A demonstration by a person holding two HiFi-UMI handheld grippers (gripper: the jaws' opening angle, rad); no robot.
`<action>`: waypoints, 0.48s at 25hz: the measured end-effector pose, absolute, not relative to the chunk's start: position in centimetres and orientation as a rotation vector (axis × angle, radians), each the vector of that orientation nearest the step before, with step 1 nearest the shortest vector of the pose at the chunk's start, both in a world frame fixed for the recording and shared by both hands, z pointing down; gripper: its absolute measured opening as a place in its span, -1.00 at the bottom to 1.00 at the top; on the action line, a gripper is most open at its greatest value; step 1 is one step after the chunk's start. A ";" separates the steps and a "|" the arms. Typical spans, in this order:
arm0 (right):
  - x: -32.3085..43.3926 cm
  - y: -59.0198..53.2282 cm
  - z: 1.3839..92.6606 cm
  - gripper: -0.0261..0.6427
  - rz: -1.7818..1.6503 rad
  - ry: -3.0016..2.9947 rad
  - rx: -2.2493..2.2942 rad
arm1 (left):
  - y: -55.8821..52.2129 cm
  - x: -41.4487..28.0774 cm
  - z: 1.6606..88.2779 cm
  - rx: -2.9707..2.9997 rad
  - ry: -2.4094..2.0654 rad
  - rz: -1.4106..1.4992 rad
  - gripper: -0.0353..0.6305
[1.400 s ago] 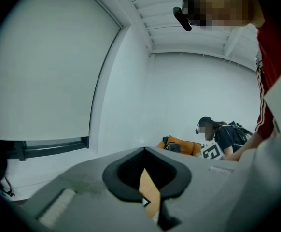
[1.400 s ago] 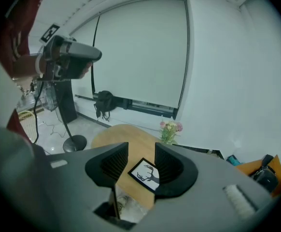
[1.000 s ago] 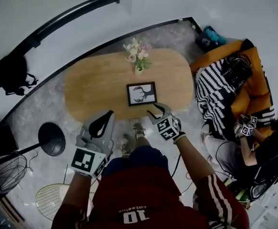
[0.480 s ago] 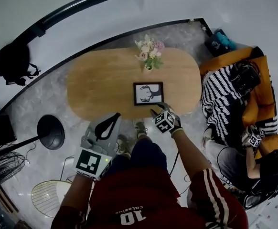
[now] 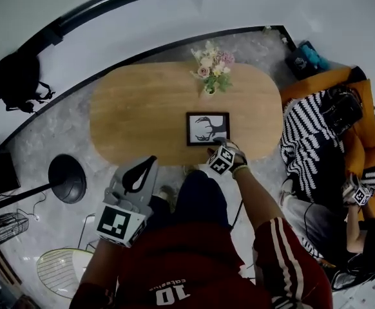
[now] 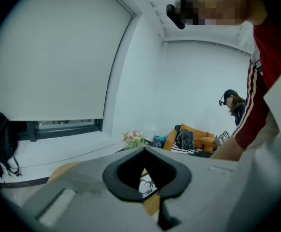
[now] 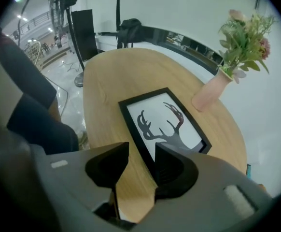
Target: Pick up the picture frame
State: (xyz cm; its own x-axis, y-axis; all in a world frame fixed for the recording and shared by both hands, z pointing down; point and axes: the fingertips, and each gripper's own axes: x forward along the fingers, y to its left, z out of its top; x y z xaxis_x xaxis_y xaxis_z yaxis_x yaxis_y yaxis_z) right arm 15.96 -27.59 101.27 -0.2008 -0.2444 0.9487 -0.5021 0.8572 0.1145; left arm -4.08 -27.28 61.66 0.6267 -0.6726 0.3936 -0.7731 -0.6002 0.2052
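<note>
A black picture frame (image 5: pixel 207 129) with a deer-antler print lies flat on the oval wooden table (image 5: pixel 136 114), near its front edge. My right gripper (image 5: pixel 220 143) hovers at the frame's near right corner, jaws open. In the right gripper view the frame (image 7: pixel 167 120) fills the middle, and its dark near border runs just beside and under the right finger (image 7: pixel 175 168) of my right gripper (image 7: pixel 140 151); bare wood shows in the gap. My left gripper (image 5: pixel 152 162) hangs over the floor before the table, tips together, holding nothing. Through its jaw loop the left gripper view shows a bit of the frame (image 6: pixel 147 183).
A pink vase of flowers (image 5: pixel 211 69) stands on the table behind the frame. To the right, an orange sofa (image 5: pixel 355 102) with a striped blanket and a seated person (image 5: pixel 361 224). A round lamp base (image 5: pixel 67 179), a wire stand (image 5: pixel 62 270) and a black bag (image 5: pixel 17 82) are at the left.
My right gripper has moved forward from the table's front edge up to the frame's near corner. The left gripper has stayed low before the table.
</note>
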 end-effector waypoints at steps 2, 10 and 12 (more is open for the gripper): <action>16.1 -27.6 102.5 -0.43 0.251 -1.778 0.538 | -27.2 -4.5 62.7 2.477 -1.160 0.375 -0.90; 16.2 -27.9 103.9 -0.43 0.269 -1.739 0.451 | -28.4 -4.4 63.7 2.467 -1.158 0.376 -0.90; 16.1 -27.8 104.0 -0.45 0.271 -1.714 0.431 | -28.6 -4.4 63.7 2.461 -1.162 0.368 -0.90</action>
